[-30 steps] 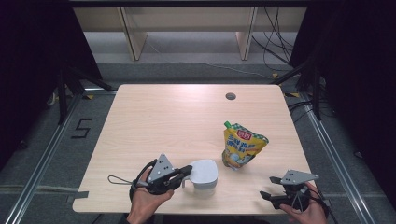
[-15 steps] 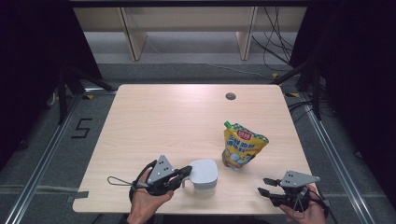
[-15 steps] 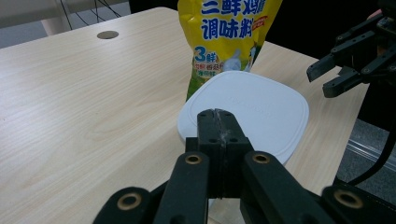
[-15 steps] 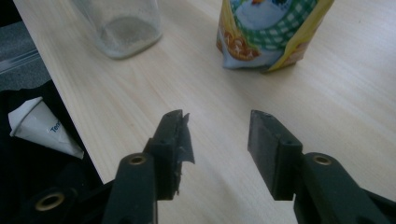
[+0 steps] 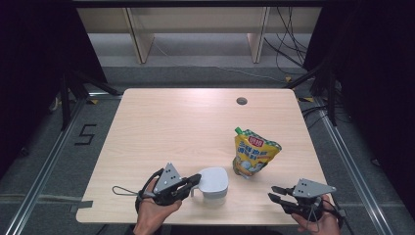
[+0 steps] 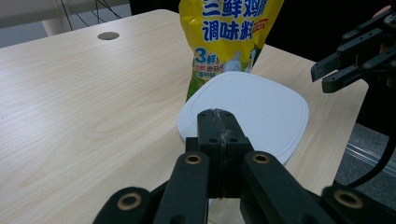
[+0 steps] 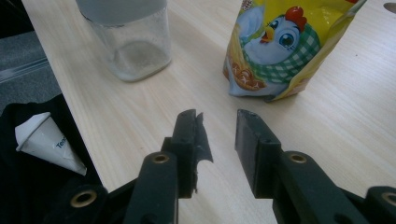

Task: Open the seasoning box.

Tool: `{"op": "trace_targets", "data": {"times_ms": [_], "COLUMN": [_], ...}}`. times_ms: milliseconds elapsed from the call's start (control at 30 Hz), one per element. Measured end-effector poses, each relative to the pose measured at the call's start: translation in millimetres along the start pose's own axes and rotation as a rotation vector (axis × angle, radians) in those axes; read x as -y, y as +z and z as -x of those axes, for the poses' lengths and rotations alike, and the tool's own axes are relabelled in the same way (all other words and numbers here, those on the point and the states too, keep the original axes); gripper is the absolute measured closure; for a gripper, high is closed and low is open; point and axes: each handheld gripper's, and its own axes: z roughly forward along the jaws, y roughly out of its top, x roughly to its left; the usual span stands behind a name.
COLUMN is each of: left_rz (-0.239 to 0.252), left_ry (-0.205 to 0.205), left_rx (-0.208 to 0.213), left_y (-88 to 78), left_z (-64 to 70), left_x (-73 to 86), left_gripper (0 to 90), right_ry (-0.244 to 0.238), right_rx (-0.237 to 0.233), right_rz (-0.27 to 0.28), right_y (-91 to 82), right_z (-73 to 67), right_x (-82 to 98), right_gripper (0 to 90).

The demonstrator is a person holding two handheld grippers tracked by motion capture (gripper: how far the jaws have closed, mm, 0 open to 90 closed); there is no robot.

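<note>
Standing near the table's front edge, the white-lidded jar has the left gripper against its side, jaws fully closed; the yellow pouch stands just beyond, while the empty right gripper, jaws just narrowing, remains parted.

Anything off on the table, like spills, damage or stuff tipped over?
No spills. The yellow pouch stands upright, the jar upright with its lid on. One oddity: the rubber pad on a finger of the right gripper looks torn and ragged at the edge.
</note>
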Motion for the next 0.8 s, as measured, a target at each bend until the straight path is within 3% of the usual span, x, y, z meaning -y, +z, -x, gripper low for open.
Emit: {"op": "trace_targets", "data": {"times_ms": [100, 133, 233, 333, 467, 500, 533, 600, 667, 700, 800], "left_rz": [0.001, 0.01, 0.01, 0.024, 0.014, 0.011, 0.009, 0.019, 0.015, 0.016, 0.013], "left_ry": [0.014, -0.007, 0.001, -0.027, -0.02, -0.025, -0.009, -0.036, -0.023, -0.024, -0.02], "left_rx": [0.0, 0.005, 0.002, 0.004, 0.001, -0.005, -0.003, -0.002, -0.001, -0.001, 0.0], "left_y": [-0.9, -0.4, -1.9, -1.8, -3.1, -3.7, -4.2, -3.6, -4.2, -4.1, -4.4], "left_z": [-1.1, -0.8, -3.4, -3.5, -4.4, -4.4, -5.8, -5.4, -6.7, -6.4, -7.1], "left_x": [0.6, 1.7, 2.8, 4.7, 4.9, 5.5, 5.9, 7.9, 8.2, 8.2, 8.3], "left_gripper": [89.2, 89.2, 89.3, 89.3, 89.3, 89.3, 89.2, 89.3, 89.2, 89.2, 89.2], "right_ry": [-0.005, -0.005, -0.012, -0.011, -0.028, -0.012, -0.018, -0.005, -0.006, 0.015, -0.004], "right_rx": [-0.003, -0.002, -0.01, -0.017, -0.021, -0.025, -0.027, -0.03, -0.054, -0.064, -0.101], "right_rz": [-0.001, -0.002, 0.003, 0.003, 0.024, 0.023, 0.028, 0.042, 0.07, 0.079, 0.115], "right_y": [1.1, 1.2, 2.2, 2.7, 4.3, 3.8, 4.6, 4.7, 8.5, 9.8, 16.0], "right_z": [-0.6, -0.8, -1.4, -1.7, -2.8, -4.2, -4.2, -5.6, -5.8, -8.1, -11.7], "right_x": [-0.6, -0.9, -1.8, -2.3, -4.3, -5.0, -5.6, -7.5, -11.5, -12.8, -22.2], "right_gripper": [70.7, 71.1, 71.7, 72.4, 76.3, 76.9, 78.0, 79.8, 83.9, 85.0, 88.0]}}
